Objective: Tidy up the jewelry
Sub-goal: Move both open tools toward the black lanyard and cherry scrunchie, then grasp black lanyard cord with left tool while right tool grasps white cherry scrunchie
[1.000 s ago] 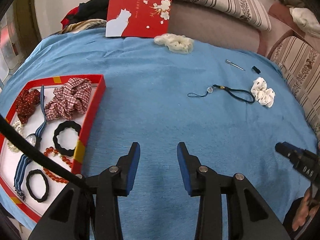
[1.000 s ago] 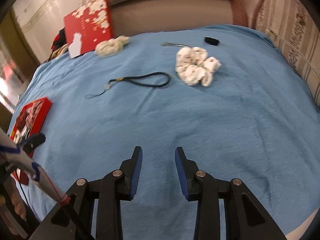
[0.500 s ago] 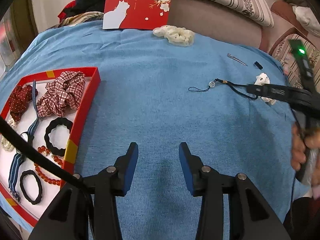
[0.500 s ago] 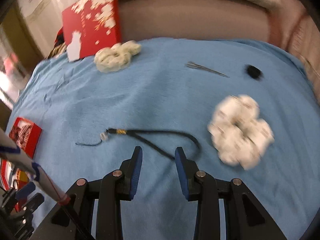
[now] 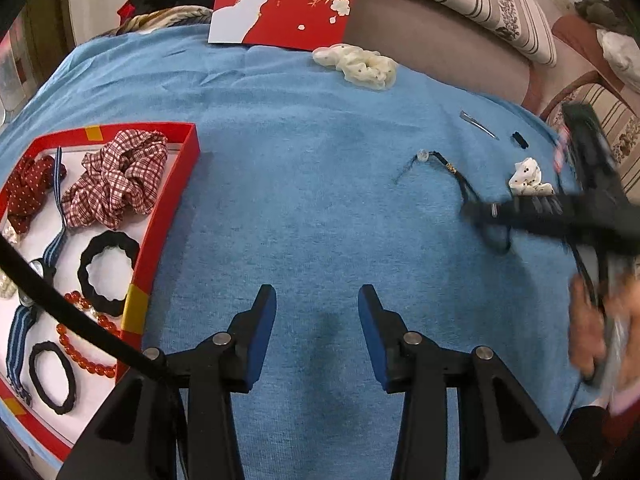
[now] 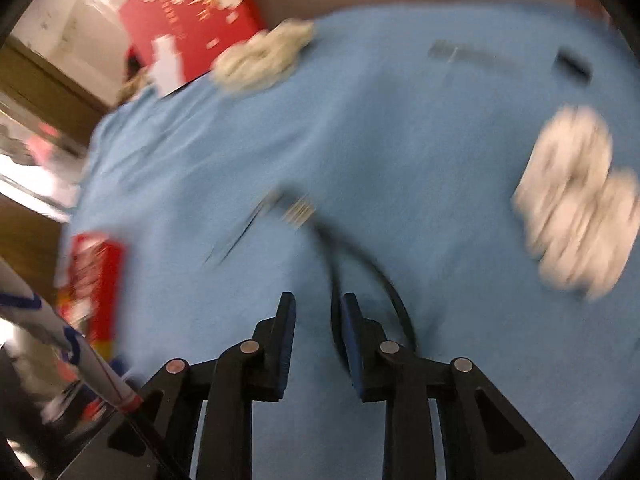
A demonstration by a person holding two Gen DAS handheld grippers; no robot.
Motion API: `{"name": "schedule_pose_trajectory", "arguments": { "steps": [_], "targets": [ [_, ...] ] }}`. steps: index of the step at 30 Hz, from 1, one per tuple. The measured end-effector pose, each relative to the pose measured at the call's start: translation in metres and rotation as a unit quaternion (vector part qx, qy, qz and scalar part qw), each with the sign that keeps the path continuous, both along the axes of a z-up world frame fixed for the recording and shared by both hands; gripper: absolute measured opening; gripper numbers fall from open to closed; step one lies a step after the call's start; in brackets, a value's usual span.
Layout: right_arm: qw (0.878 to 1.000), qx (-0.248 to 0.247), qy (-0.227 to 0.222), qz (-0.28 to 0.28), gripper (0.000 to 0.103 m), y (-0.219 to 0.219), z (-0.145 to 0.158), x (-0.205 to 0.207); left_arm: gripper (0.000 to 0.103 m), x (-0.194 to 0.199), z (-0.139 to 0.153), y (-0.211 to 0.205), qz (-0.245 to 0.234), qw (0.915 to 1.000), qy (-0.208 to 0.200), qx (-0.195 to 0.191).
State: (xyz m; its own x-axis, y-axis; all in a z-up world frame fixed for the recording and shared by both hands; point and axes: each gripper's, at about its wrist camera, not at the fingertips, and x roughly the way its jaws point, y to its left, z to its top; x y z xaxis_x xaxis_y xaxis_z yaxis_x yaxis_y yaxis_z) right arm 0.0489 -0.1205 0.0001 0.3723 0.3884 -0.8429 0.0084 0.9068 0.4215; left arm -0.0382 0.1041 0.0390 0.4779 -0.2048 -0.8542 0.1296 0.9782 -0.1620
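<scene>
A black cord strap with a bead lies on the blue cloth; in the blurred right wrist view the strap loops right at the fingertips. My right gripper is open, low over the cloth, with the cord's loop around its right finger; it also shows in the left wrist view. My left gripper is open and empty over bare cloth. The red tray at left holds scrunchies, hair ties and a red bead bracelet.
A white dotted scrunchie lies right of the strap, also in the right wrist view. A cream scrunchie, a metal hair clip and a small black clip lie farther back. A red box lid leans against the sofa.
My right gripper has moved forward and down onto the strap's loop, and its jaws have narrowed. The strap has bent out of its straight line. The left gripper has hardly moved.
</scene>
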Motion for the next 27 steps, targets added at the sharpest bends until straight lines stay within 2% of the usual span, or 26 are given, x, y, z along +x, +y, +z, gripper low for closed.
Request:
{"name": "schedule_pose_trajectory", "arguments": {
  "steps": [3,6,8,10,13,15,17,18,19,21,22,23,24,27],
  "targets": [
    [0.998,0.049,0.013,0.034,0.026,0.016,-0.002,-0.039,0.041,-0.002,0.001,0.002,0.001,1.0,-0.003,0.001],
    [0.998,0.04,-0.01,0.052,0.028,0.014,0.009,-0.068,0.041,-0.004,0.001,0.0,0.0,1.0,-0.003,0.0],
    [0.998,0.03,-0.042,0.038,0.036,-0.003,0.023,-0.079,0.041,-0.006,0.0,-0.003,-0.003,1.0,-0.003,0.0],
    [0.997,0.001,-0.075,-0.018,0.045,-0.036,0.037,-0.084,0.041,-0.008,-0.001,-0.007,-0.011,0.9999,-0.003,0.004],
    [0.985,-0.082,-0.107,-0.106,0.047,-0.077,0.045,-0.076,0.041,-0.01,-0.002,-0.014,-0.021,0.9997,-0.006,0.009],
    [0.975,-0.126,-0.113,-0.141,0.048,-0.095,0.043,-0.06,0.041,-0.011,-0.003,-0.02,-0.031,0.9995,-0.006,0.011],
    [0.974,-0.125,-0.105,-0.158,0.049,-0.109,0.036,-0.038,0.041,-0.012,-0.003,-0.028,-0.046,0.9989,-0.007,0.009],
    [0.974,-0.118,-0.101,-0.162,0.051,-0.112,0.033,-0.031,0.041,-0.012,-0.002,-0.031,-0.051,0.9986,-0.008,0.004],
    [0.975,-0.108,-0.098,-0.169,0.057,-0.115,0.028,-0.021,0.041,-0.01,-0.002,-0.035,-0.056,0.9984,-0.006,-0.002],
    [0.974,-0.105,-0.087,-0.183,0.06,-0.121,0.019,-0.006,0.041,-0.004,-0.003,-0.045,-0.062,0.998,0.003,-0.013],
    [0.973,-0.103,-0.082,-0.19,0.058,-0.121,0.015,-0.004,0.041,-0.002,-0.003,-0.049,-0.067,0.9975,0.005,-0.019],
    [0.973,-0.094,-0.077,-0.197,0.05,-0.123,0.009,-0.002,0.041,0.002,-0.003,-0.057,-0.075,0.9969,0.005,-0.025],
    [0.973,-0.091,-0.074,-0.199,0.019,-0.124,0.007,-0.002,0.041,0.007,-0.003,-0.064,-0.082,0.9962,0.007,-0.028],
    [0.974,-0.077,-0.079,-0.199,0.015,-0.125,0.007,-0.012,0.041,0.022,-0.006,-0.085,-0.095,0.9943,0.02,-0.044]
  ]
}}
